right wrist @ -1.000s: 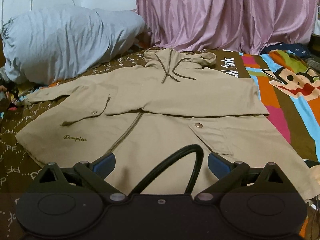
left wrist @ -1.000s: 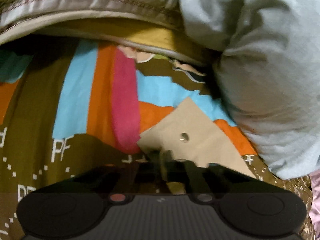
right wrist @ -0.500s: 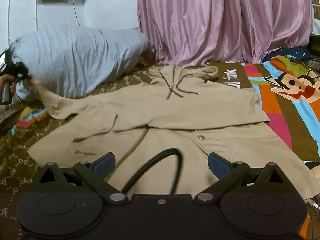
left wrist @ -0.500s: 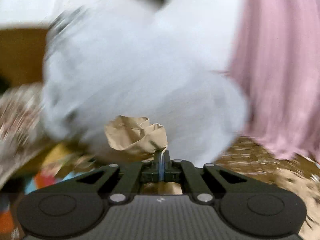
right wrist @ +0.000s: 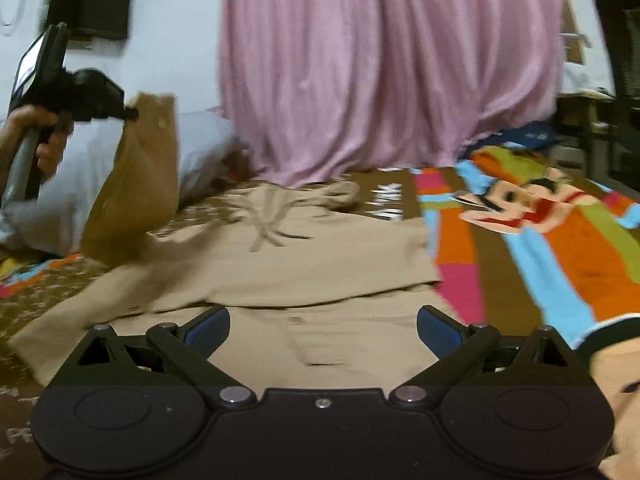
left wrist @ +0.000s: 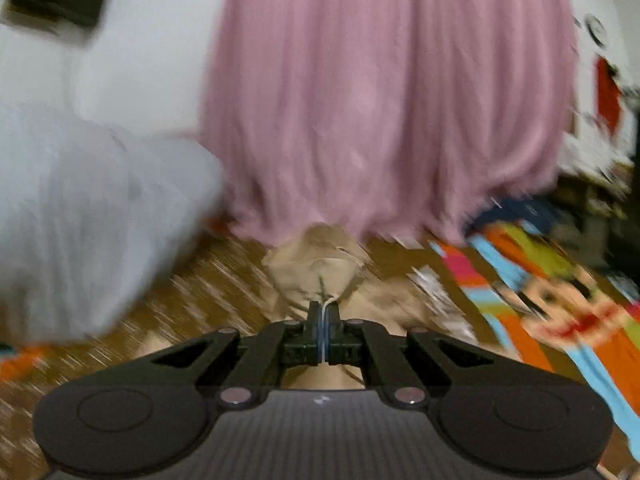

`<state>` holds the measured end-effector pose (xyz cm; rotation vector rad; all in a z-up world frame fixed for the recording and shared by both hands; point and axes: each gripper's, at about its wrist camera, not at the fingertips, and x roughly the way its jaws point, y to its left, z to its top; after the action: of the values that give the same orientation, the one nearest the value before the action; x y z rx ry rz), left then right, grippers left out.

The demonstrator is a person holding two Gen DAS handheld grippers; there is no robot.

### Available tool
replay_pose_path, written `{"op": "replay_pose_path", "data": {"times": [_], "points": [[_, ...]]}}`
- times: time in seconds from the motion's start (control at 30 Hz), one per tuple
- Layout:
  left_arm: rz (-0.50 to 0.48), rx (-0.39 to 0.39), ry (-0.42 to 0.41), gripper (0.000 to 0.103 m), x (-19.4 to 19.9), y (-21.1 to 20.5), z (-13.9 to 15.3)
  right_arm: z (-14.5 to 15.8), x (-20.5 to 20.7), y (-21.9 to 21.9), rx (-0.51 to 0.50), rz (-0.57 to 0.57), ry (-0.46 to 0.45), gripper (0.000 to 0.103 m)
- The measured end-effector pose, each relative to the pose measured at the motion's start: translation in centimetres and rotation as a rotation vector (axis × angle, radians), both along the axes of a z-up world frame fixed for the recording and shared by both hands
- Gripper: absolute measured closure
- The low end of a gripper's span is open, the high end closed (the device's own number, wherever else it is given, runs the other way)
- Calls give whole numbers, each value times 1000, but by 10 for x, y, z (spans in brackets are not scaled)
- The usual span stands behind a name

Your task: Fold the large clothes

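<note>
A tan hooded jacket (right wrist: 304,264) lies spread front-up on the patterned bedspread (right wrist: 532,264), hood toward the pink curtain. My left gripper (left wrist: 323,312) is shut on the cuff of the jacket's left sleeve (left wrist: 316,268). In the right wrist view the left gripper (right wrist: 128,114) holds that sleeve (right wrist: 140,184) lifted high above the bed at the left. My right gripper (right wrist: 323,326) is open and empty, hovering over the jacket's lower front.
A grey pillow (right wrist: 200,148) lies at the back left behind the raised sleeve. A pink curtain (right wrist: 384,68) hangs behind the bed. Dark furniture (right wrist: 620,80) stands at the far right.
My left gripper has lifted the sleeve cuff from the bed and swung it up and toward the jacket. The right gripper has stayed open above the hem.
</note>
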<state>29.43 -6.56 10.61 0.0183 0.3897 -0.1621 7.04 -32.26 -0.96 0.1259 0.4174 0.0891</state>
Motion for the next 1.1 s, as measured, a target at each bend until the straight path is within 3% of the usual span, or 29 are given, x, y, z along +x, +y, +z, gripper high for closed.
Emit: {"op": "replay_pose_path", "data": {"times": [0.2,0.33,0.37,0.43,0.47,0.5,0.63,0.7,0.8,0.9,1.0,1.1], "points": [[-143,4,218,101,-13,-59,-95,-5,7,-31,39,-142,55,3],[-214,-16,303,97,-36,-48,-119,-11,12,-41,65,-183,90,3],[-226,-28,318,89,-41,-43,-119,-12,13,-41,69,-184,94,3],[-246,-75,342,54,-47,-25,-117,-13,17,-41,70,-181,101,3],[-238,-94,347,26,-49,-15,-114,-15,18,-40,67,-178,103,3],[-230,-115,342,18,-54,-5,-111,-15,19,-40,63,-173,104,3],[-237,-154,354,15,-41,28,-95,-21,18,-33,44,-157,110,3],[-185,-127,347,13,-36,46,-90,-24,18,-30,32,-145,111,3],[-33,-27,326,13,-19,78,-94,-23,25,-20,5,-128,117,3],[193,84,322,14,14,117,-106,-20,44,-6,0,-78,126,2],[365,83,328,14,53,163,-120,-21,86,25,-73,12,159,2],[462,27,371,16,82,195,-133,-26,120,53,-105,79,167,2]]}}
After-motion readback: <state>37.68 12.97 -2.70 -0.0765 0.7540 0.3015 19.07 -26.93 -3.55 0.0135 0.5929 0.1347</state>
